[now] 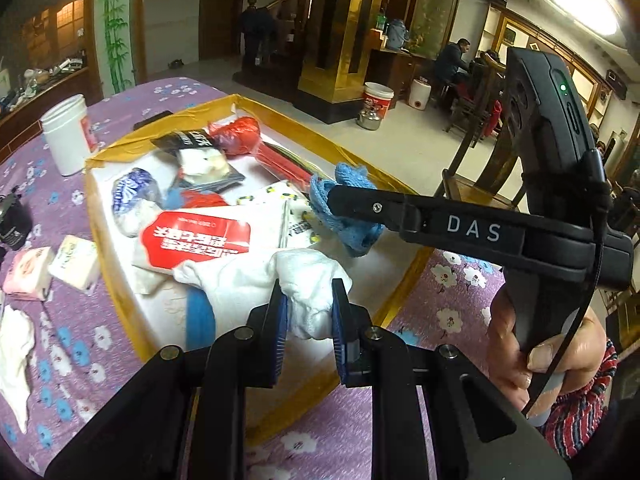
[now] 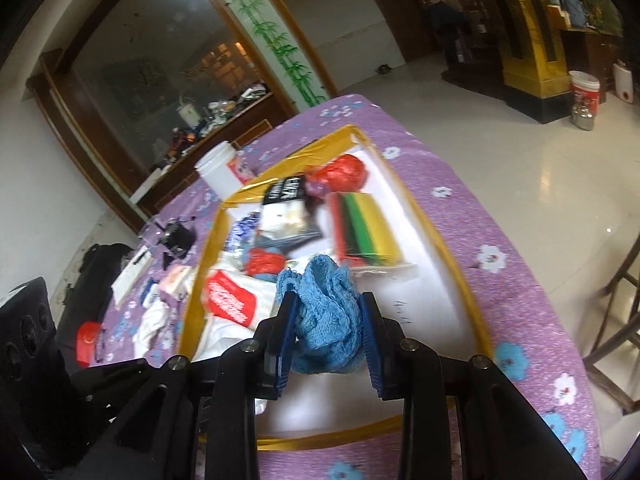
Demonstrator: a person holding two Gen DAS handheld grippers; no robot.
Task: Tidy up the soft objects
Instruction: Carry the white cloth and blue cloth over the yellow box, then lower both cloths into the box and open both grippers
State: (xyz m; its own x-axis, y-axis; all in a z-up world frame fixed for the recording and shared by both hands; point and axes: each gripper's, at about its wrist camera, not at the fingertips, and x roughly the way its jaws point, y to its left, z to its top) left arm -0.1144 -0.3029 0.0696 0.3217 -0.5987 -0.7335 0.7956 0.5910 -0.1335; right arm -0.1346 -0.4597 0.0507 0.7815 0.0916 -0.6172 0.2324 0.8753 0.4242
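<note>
Left tongs [image 1: 308,312] are clamped on a bunched white cloth [image 1: 308,292]. It hangs between the pads just above the near corner of the gold-rimmed tray [image 1: 400,280]. Right tongs [image 2: 328,336] are clamped on a crumpled blue knit cloth [image 2: 324,308], held over the tray's near half, beside the red-and-white packet [image 2: 232,300].

Risks, as I judge them:
- Both grips take only a fold of fabric. A quick swing could let either cloth slide out of the pads and drop outside the tray.
- The white cloth trails back toward the packet. Pulling away may drag the packet or whatever sits under its tail.
- In the left view the right tool's arm crosses close above the tray, with the blue cloth at its tip. The two tools are near each other, so moving both at once invites a knock.
- The right view is blurred, so I cannot tell the exact gap between the blue cloth and the tray floor.

Edges and room:
- The far half of the tray is crowded: a red bag [image 2: 344,172], a black-and-white packet [image 2: 288,192] and a striped red-green-yellow packet [image 2: 364,232].
- The bare white floor along the tray's right rim is the open patch.
- Left of the tray, the desk [image 1: 452,312] carries a white jar [image 1: 68,132], two small tissue packs [image 1: 52,268] and a loose white cloth [image 1: 16,360], so there is little free space there.
- Right of the tray, the desk edge is near, with a chair beyond it.
</note>
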